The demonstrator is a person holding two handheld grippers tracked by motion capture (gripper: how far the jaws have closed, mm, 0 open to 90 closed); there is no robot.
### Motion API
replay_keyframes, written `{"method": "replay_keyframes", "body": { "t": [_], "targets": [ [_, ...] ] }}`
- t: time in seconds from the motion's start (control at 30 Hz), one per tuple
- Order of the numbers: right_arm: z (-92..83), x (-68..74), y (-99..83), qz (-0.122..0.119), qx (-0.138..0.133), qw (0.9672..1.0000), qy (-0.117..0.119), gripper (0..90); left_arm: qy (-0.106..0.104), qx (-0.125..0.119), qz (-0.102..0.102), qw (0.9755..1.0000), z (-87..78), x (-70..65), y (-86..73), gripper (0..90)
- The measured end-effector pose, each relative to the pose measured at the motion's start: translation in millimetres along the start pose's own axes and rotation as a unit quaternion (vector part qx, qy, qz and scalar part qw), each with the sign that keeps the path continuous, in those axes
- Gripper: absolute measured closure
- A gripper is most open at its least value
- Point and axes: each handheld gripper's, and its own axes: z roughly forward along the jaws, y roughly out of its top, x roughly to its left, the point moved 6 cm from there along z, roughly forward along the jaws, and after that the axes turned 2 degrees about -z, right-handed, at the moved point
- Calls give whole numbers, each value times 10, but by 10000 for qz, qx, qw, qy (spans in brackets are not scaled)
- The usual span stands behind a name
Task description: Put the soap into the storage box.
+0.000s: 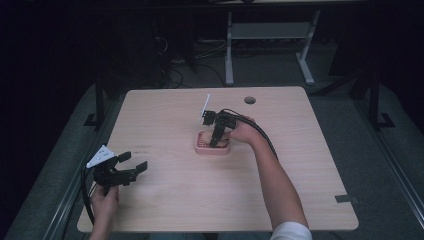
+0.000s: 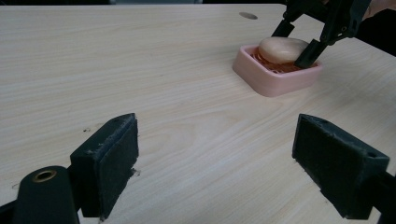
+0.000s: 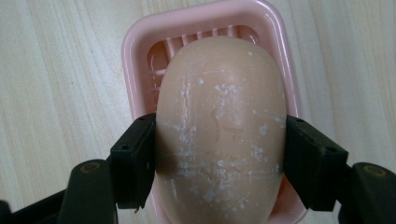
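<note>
one soap bar (image 3: 219, 130) lay in one pink soap dish (image 3: 135, 60) near the middle of the wooden table (image 1: 165, 200). the right gripper (image 3: 219, 158) reached down into the dish, its two jaws pinching the soap on either long side, pads touching its scuffed, white-flecked surface. in the left gripper view the same bar (image 2: 282, 49) sat on the ribbed tray of the dish (image 2: 271, 81), with the right gripper's jaws on it. the left gripper (image 1: 131, 165) was held low over the table's near left corner, well apart from the dish (image 1: 212, 147), its two jaws spread wide with nothing between them. one round hole (image 1: 250, 100) showed in the tabletop at the far edge.
</note>
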Motion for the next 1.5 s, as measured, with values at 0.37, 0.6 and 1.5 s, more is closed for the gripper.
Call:
{"method": "replay_keyframes", "body": {
  "t": [0.37,0.6,1.5],
  "targets": [
    [12,-6,-16,57,15,10000,-13,314,-9,-41,-42,10000,-19,0,6,142],
    [27,4,-30,59,3,10000,-3,314,-20,-52,-44,10000,-23,-4,7,142],
    [-323,66,-311,415,-672,9968,-114,253,-37,10,13,10000,-9,-27,2,142]
  ]
}}
